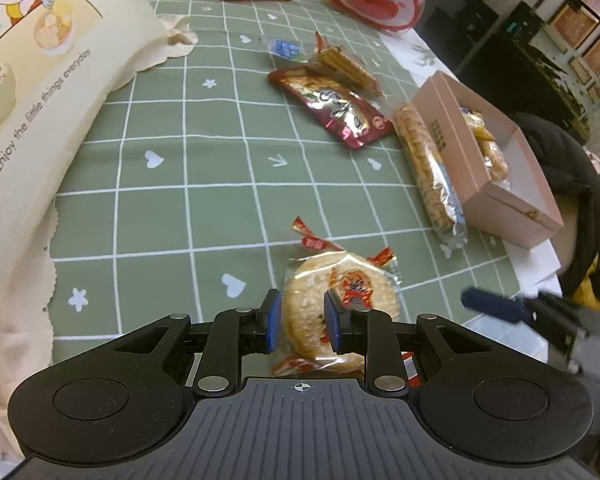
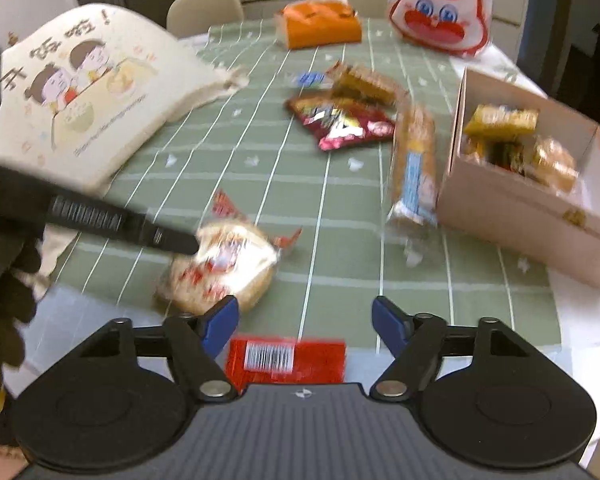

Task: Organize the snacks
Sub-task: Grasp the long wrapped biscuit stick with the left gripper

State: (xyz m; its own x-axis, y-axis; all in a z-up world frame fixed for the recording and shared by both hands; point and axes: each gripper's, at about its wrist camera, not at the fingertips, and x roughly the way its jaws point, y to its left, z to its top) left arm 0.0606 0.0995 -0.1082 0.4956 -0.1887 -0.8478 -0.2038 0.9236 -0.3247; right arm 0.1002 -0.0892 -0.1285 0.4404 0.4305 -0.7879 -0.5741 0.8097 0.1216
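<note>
over the green cloth, left gripper tilted down, clamped on rice cracker packet

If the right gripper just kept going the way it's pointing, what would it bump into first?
Most likely the red packet lying flat on the tablecloth, right between the right gripper's open fingers. Depth is hard to judge, so it could touch cloth just past it.

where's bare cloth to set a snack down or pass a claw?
Free: the green cloth between the cream pillow and the red packet. Crowded: loose snacks beside the pink box, the long cracker pack against its wall.
</note>
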